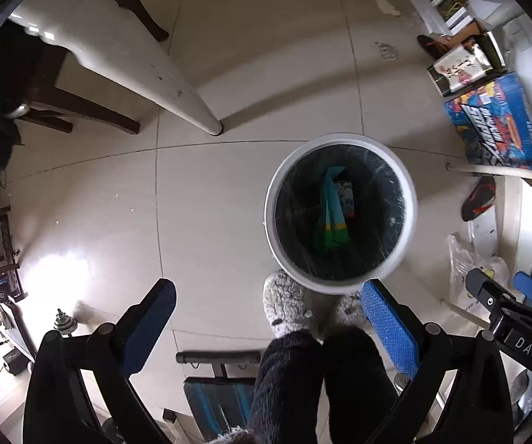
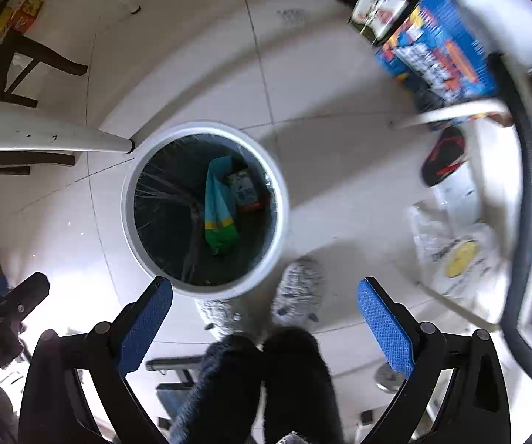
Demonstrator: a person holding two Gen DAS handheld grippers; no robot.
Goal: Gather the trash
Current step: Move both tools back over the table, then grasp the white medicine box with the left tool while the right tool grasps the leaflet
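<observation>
A round white trash bin (image 1: 410, 199) with a dark liner stands on the tiled floor; it also shows in the right wrist view (image 2: 127, 207). Inside lie a blue-green-yellow wrapper (image 1: 332, 214) (image 2: 219, 209) and a small printed carton (image 1: 345, 196) (image 2: 243, 187). My left gripper (image 1: 267, 320) is open and empty, held high above the floor, the bin just ahead of its right finger. My right gripper (image 2: 266, 320) is open and empty, the bin ahead of its left finger. The right gripper also shows at the right edge of the left wrist view (image 1: 506, 296).
The person's grey slippers (image 1: 288, 307) (image 2: 299, 288) stand beside the bin. A white table leg (image 1: 195, 111) (image 2: 81, 138), dark wooden chairs (image 1: 81, 107), a blue box (image 1: 495, 122) (image 2: 439, 48), a black-red shoe (image 2: 445, 157) and a plastic bag (image 2: 454, 251) surround it.
</observation>
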